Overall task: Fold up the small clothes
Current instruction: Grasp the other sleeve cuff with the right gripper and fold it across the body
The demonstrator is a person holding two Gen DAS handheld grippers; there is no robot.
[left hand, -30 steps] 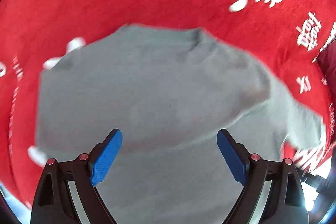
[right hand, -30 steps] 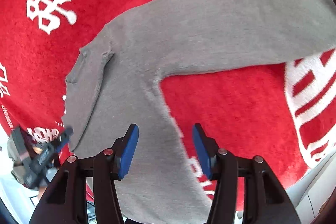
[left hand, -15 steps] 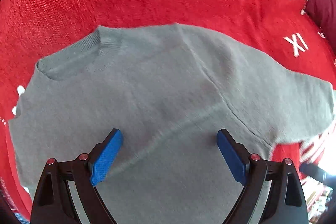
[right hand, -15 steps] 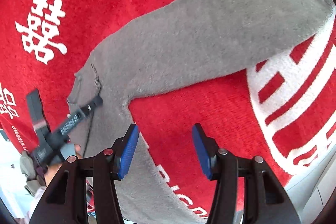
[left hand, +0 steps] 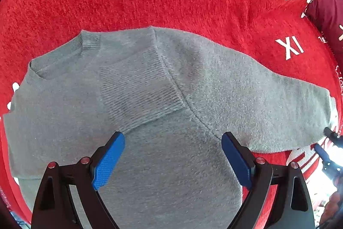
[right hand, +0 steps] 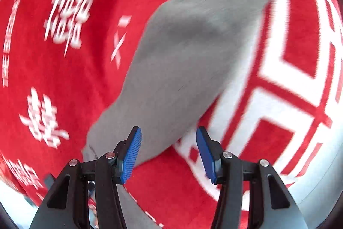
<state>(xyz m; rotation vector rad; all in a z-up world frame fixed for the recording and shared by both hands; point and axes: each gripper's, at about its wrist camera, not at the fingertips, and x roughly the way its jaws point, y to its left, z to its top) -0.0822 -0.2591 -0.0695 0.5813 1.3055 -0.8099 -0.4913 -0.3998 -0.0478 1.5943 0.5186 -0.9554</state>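
Left tool (left hand: 173,161), right tool (right hand: 169,153): black frames, blue ribbed pads, silver/red screws.

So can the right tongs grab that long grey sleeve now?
Probably yes. The right tongs are open and empty, and the sleeve lies flat on the red blanket just ahead of them with nothing on top. The picture is blurry, so how close they are is hard to tell.

My right wrist view is smeared by motion, so the sweater's (right hand: 182,61) sleeve edges and the white print (right hand: 66,18) on the red cloth (right hand: 85,78) cannot be read. In my left wrist view the sweater's (left hand: 167,100) hem runs off the bottom edge. The small dark object (left hand: 330,149) at that view's right rim is too cut off to identify.
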